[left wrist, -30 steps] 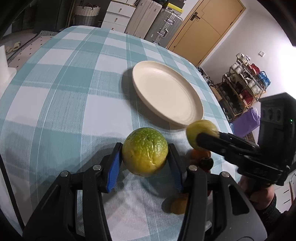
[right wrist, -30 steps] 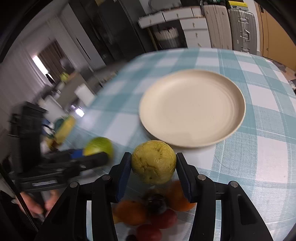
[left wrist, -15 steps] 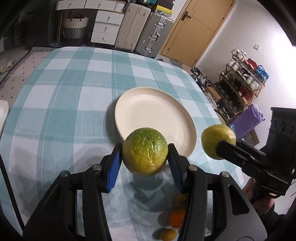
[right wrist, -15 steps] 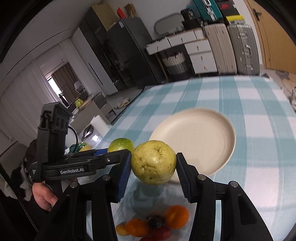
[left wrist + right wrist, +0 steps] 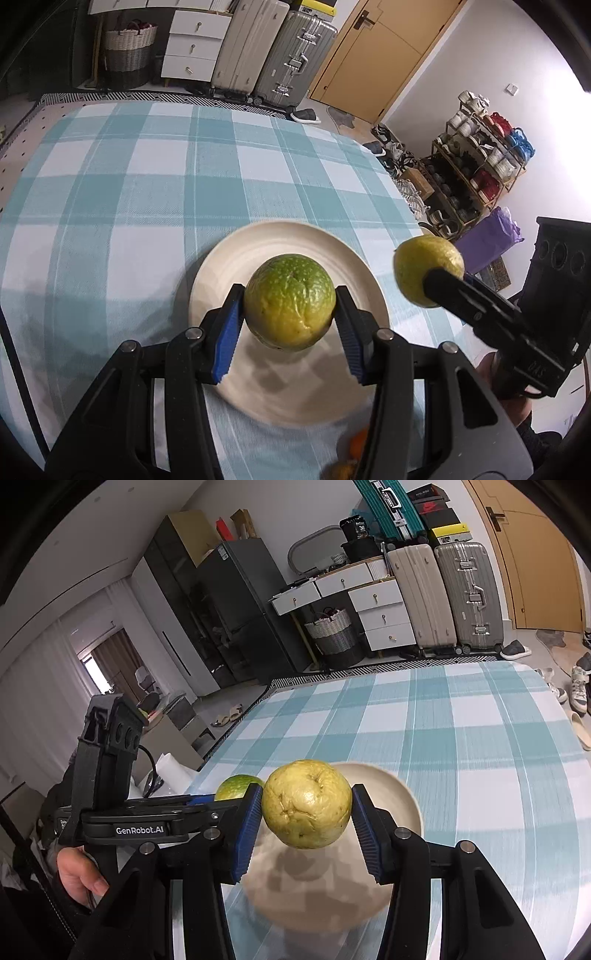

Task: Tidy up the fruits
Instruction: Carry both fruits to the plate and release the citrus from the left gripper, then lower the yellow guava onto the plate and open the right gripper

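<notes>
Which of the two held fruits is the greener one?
The green fruit in the left tool, held over the cream plate. Its top is mottled green; the yellow fruit in the right tool is pale yellow-green all over.

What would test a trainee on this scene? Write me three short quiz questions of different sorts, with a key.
1. True or false: the round cream plate on the blue checked tablecloth already has fruit lying on it.
2. Which hand-held gripper clamps the mottled green round fruit: A left, B right?
3. Fill in: the right hand-held gripper holds a ____ wrinkled round fruit.

Key: 1 false, both fruits are gripped above it. 2 A. 3 yellow.
</notes>
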Available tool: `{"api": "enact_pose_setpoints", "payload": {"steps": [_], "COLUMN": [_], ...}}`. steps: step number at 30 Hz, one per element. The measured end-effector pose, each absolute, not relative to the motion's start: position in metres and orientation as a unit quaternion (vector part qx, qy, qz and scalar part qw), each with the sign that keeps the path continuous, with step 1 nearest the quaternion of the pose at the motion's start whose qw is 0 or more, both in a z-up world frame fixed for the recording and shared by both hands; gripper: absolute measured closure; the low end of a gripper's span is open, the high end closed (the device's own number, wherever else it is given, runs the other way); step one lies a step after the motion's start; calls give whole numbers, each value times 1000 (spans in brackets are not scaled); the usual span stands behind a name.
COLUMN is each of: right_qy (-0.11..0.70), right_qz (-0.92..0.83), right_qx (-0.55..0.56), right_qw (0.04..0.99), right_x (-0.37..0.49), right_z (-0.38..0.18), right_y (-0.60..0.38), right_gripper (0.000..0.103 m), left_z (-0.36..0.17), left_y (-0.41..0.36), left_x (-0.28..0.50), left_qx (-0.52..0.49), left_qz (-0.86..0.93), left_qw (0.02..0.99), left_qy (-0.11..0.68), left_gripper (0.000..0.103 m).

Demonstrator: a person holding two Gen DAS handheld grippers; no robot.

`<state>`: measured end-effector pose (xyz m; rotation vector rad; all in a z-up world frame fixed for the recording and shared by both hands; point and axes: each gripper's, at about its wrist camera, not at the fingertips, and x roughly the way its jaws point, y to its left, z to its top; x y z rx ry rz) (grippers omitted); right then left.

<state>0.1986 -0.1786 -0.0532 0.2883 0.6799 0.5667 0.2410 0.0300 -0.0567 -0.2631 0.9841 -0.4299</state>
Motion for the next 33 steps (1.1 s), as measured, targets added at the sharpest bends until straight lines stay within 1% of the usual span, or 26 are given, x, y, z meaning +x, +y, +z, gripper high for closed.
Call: {"api": "enact_pose_setpoints", "payload": {"steps": [7, 14, 26, 28, 33], "right_qy": [356, 379, 402, 401, 383], "right_qz": [267, 258, 248, 246, 247], "right_qx": [146, 154, 165, 168, 175], "right_qw": [883, 875, 865, 866, 873], "right_x": [241, 262, 275, 274, 266], "right_z": [-87, -110, -131, -131, -117], "right_y": [-173, -174, -172, -173, -179], "right_gripper": [54, 54, 53, 49, 48], "left_z": [-76, -101, -119, -116, -103], "left_y": [19, 18, 10, 10, 8], "left_x": [280, 303, 324, 323, 316], "left_qx": [-139, -167, -170, -169, -153], "left_qz": [-211, -218, -215, -215, -213], "left_qw": [837, 818, 809, 814, 825], "left_qy": [486, 506, 520, 512, 501], "left_gripper": [57, 57, 57, 57, 57]}}
